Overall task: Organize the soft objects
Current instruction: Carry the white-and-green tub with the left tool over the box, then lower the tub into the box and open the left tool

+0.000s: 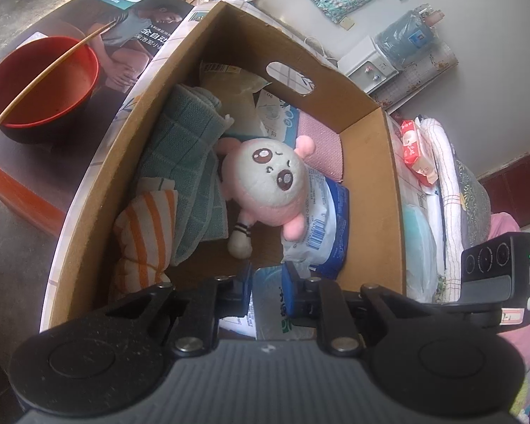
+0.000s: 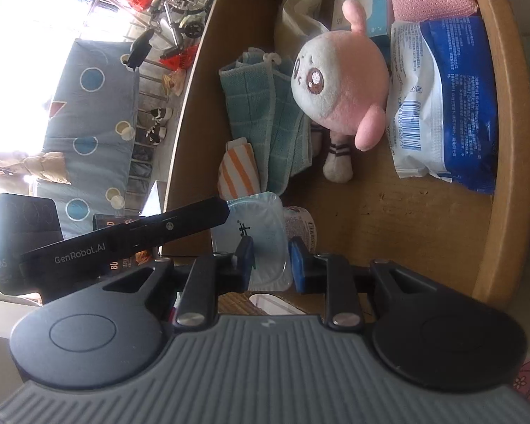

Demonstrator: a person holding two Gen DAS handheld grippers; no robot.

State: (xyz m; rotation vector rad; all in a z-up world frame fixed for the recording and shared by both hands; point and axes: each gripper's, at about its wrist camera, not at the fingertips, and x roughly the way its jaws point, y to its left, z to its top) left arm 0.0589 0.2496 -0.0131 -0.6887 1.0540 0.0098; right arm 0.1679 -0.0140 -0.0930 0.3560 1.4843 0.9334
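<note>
Low in both frames, over the box's [image 1: 392, 190] near end, the left gripper [image 1: 268, 277] and right gripper [image 2: 271, 251] each clench the same pale-blue pack [image 2: 261, 226], apparently to lower it beside the plush [image 1: 270, 182].

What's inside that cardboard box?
In the cardboard box: a pink plush toy, a folded green towel, an orange-striped cloth, a pink cloth, and blue-and-white packets. Whatever lies beneath these is covered.
</note>
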